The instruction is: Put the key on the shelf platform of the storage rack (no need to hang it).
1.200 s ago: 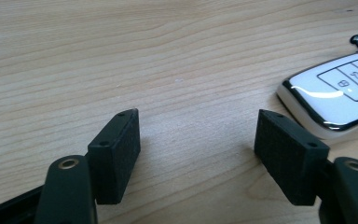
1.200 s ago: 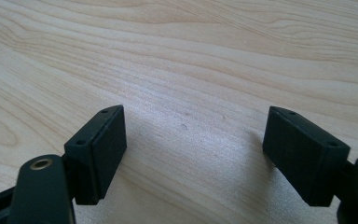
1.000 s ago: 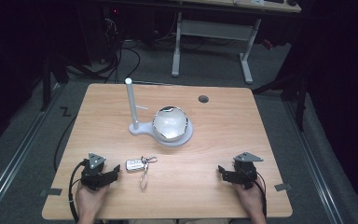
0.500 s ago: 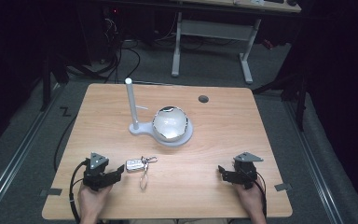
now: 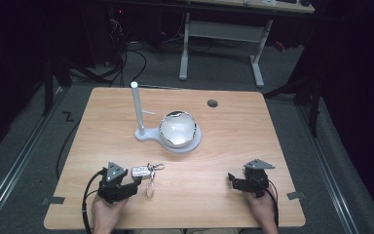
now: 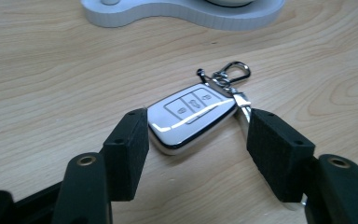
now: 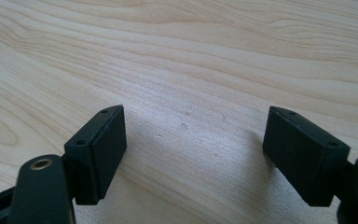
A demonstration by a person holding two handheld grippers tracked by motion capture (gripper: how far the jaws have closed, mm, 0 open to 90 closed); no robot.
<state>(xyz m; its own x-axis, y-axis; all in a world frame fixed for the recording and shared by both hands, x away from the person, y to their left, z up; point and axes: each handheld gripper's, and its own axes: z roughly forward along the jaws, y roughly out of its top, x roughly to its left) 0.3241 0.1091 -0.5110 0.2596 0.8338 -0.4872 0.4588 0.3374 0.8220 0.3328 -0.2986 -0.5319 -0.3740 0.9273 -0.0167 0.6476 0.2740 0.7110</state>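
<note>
Left gripper view shows the left gripper low over the wooden table, its jaws apart and just now closing in, with the car key fob lying flat between them. The fob's near corner sits just beside one pad, though whether they touch I cannot tell; the other pad stands clear of the fob, close by the metal strap that trails from it. A small clip and ring lie at the fob's far end.

From the high view, the fob rests near the front edge of the table on the person's left, just ahead of the left gripper. The right gripper sits well apart on the other side, its jaws spread wide over bare wood.

Farther back, near the table's middle, stands a white stand with an upright post and a rounded silvery bowl on its base.
</note>
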